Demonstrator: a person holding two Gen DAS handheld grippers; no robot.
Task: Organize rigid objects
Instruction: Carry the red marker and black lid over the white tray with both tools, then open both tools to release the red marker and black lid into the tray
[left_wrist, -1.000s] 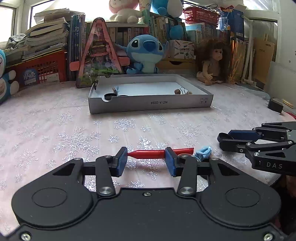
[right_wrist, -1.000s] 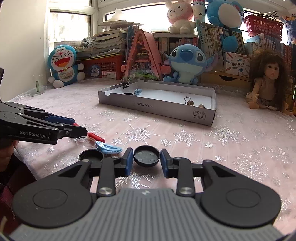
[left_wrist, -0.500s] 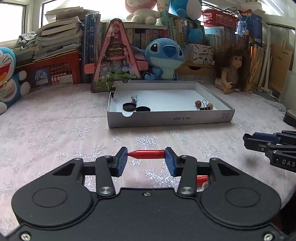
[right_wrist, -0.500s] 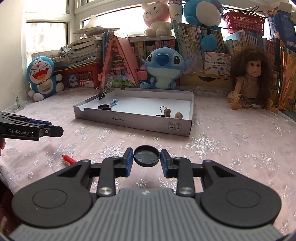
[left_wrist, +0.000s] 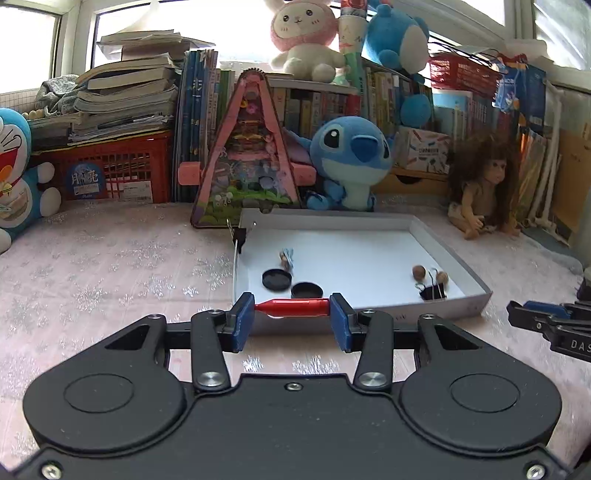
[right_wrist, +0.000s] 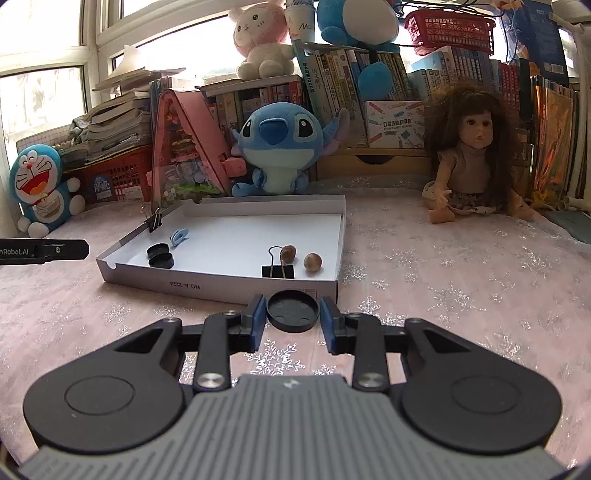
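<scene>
My left gripper (left_wrist: 292, 317) is shut on a red pen-like stick (left_wrist: 293, 307), held crosswise just in front of the near wall of the white shallow box (left_wrist: 458, 306). My right gripper (right_wrist: 293, 317) is shut on a round black lid (right_wrist: 293, 310), held above the table just short of the box's near right corner (right_wrist: 325, 288). Inside the box lie two black lids (left_wrist: 276, 279), a light blue clip (left_wrist: 287, 257), two brown nuts (right_wrist: 312, 262) and a black binder clip (right_wrist: 277, 270). Another binder clip (right_wrist: 154, 220) grips the box's left wall.
The pink snowflake tablecloth (right_wrist: 461, 295) covers the table. Behind the box stand a pink triangular toy house (left_wrist: 246, 162), a blue Stitch plush (left_wrist: 349, 162), a doll (right_wrist: 471, 166), a Doraemon plush (right_wrist: 40, 188), a red crate and books. Each gripper's tip shows at the other view's edge (left_wrist: 546, 325).
Both grippers have lifted off the table and moved toward the box with the red stick and the black lid held. The blue clip and other items left on the table have dropped out of view.
</scene>
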